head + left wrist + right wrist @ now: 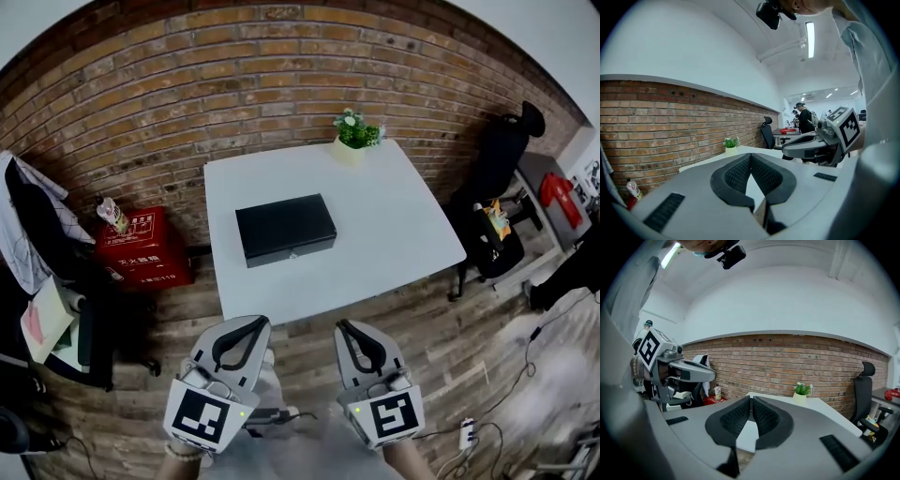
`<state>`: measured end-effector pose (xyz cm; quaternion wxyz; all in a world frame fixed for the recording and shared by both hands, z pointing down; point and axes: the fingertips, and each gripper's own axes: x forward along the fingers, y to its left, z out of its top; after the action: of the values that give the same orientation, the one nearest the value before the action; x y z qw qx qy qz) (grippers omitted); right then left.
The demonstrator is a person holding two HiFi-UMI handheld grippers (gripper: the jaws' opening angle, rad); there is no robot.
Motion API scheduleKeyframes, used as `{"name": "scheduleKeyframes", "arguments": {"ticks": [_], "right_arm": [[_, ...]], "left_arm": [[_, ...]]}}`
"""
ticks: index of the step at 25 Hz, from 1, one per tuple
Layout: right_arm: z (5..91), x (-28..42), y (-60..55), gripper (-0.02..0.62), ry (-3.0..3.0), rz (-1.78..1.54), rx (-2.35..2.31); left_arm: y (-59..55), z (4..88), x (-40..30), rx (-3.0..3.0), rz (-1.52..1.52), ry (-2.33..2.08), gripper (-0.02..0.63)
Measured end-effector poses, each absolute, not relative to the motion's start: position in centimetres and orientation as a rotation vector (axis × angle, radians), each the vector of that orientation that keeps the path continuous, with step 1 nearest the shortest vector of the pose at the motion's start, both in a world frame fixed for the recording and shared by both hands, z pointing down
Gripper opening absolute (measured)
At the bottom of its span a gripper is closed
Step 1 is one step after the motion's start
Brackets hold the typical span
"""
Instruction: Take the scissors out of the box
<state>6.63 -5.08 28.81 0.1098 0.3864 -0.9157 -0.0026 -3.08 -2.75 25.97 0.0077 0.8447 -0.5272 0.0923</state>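
Note:
A black box [285, 229] lies with its lid down in the middle of the white table [394, 234]. No scissors show in any view. My left gripper [261, 322] and right gripper [343, 324] hover side by side just short of the table's near edge, both pointing at the box. Each is shut, with nothing between its fingertips. In the left gripper view the jaws [751, 154] meet at the tips, and the right gripper [820, 140] shows beside them. In the right gripper view the jaws [751, 398] also touch, with the left gripper [670, 366] on the left.
A small potted plant [354, 133] stands at the table's far edge against the brick wall. A red box [141, 246] sits on the floor at the left, next to a chair draped with clothes [37, 244]. A black office chair [497, 178] stands right of the table. Cables cross the floor.

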Motion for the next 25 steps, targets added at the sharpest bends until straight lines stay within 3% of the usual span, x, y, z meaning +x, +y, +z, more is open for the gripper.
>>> {"name": "scheduleKeyframes", "arguments": {"ticks": [25], "right_arm": [[39.4, -1.7, -19.3, 0.050, -2.594, 0.080, 1.035]], "left_arm": [[-15.7, 33.1, -9.4, 2.618, 0.399, -1.529, 0.017]]}}
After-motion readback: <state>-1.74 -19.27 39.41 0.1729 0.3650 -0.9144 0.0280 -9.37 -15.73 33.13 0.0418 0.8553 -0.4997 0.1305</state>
